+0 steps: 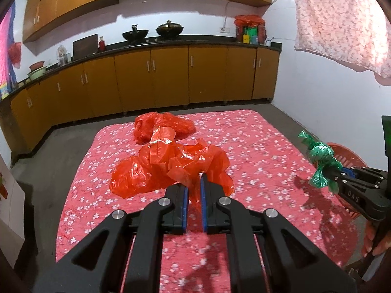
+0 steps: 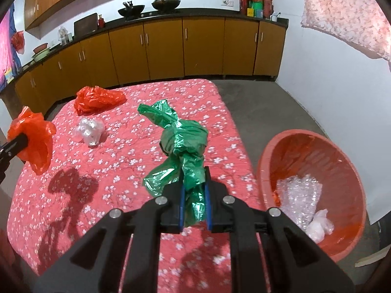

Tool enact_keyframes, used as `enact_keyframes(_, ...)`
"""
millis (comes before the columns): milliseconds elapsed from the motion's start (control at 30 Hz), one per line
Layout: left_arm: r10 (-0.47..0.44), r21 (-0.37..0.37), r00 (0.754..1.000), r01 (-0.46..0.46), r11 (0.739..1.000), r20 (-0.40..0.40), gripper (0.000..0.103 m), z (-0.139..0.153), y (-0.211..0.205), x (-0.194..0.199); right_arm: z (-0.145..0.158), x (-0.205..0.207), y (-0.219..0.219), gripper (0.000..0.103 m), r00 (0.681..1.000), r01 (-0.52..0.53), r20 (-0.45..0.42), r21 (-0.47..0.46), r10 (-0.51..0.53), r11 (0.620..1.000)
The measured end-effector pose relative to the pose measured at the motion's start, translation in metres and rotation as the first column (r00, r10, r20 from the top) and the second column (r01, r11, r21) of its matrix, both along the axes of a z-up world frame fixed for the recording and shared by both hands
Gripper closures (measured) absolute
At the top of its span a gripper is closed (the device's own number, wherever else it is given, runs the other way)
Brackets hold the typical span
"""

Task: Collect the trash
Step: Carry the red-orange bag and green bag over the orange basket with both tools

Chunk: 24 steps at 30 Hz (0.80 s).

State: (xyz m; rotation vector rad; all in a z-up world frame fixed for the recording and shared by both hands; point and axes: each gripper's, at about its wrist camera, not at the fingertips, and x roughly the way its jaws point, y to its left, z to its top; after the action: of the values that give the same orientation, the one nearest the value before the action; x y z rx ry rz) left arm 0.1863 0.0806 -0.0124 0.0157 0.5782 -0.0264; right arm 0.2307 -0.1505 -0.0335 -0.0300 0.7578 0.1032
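My left gripper [image 1: 194, 190] is shut on a crumpled red plastic bag [image 1: 168, 168], held above the flowered pink tablecloth [image 1: 256, 146]; the right wrist view shows that bag [image 2: 34, 136] at the far left. My right gripper [image 2: 194, 200] is shut on a knotted green plastic bag [image 2: 183, 141], lifted off the cloth; the same green bag [image 1: 321, 161] and right gripper [image 1: 338, 178] show at the right edge of the left wrist view. A second red bag [image 2: 97, 99] and a clear plastic wad [image 2: 89, 128] lie on the table.
A red plastic basin [image 2: 266, 151] stands on the floor to the right of the table, holding bubble wrap [image 2: 299, 193] and a white plastic wad [image 2: 319, 228]. Orange kitchen cabinets [image 1: 151, 78] line the far wall. A patterned cloth [image 1: 342, 19] hangs at upper right.
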Motion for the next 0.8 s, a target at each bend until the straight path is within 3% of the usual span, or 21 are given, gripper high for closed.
enact_keyframes(800,-0.174,-0.004,0.984,0.174,0.985,0.030,0.095,0.018,-0.098,-0.009,0.026,-0.041,-0.091,0.089,0.989,0.123,0.076,0.008,-0.123,0.992)
